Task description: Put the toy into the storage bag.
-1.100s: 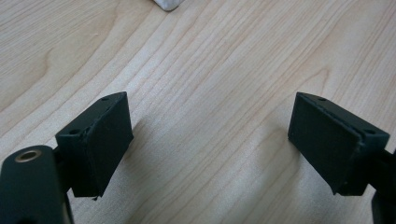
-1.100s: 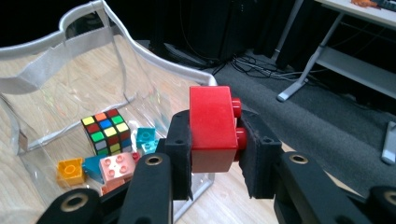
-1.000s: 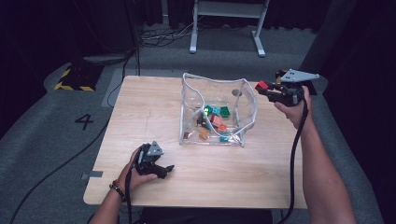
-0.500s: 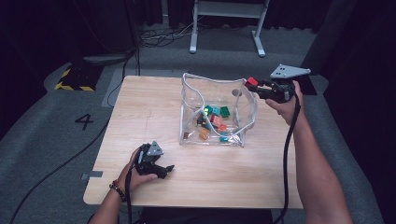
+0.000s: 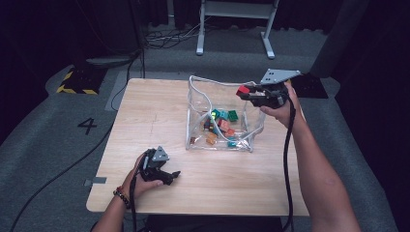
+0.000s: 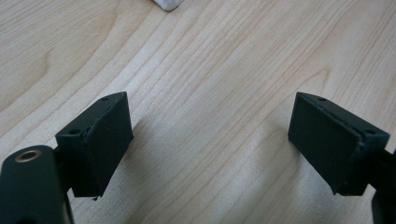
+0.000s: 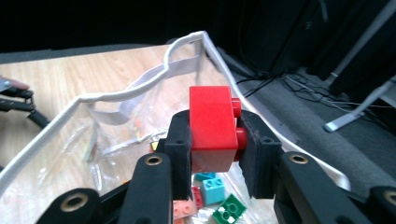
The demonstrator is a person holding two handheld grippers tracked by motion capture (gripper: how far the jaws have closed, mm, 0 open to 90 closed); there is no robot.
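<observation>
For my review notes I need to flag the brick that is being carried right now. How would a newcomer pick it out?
Find the clear bag on the wooden table, then its right rim. There the right gripper clamps a red brick above the opening. Every other brick lies loose on the bag's floor, and none of those is held.

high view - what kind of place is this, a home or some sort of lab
Probably a lab or studio set up for recording, not a home: a bare wooden table stands on grey carpet with a number 4 marked on it, yellow-black hazard tape lies nearby, and dark curtains hang behind.
</observation>
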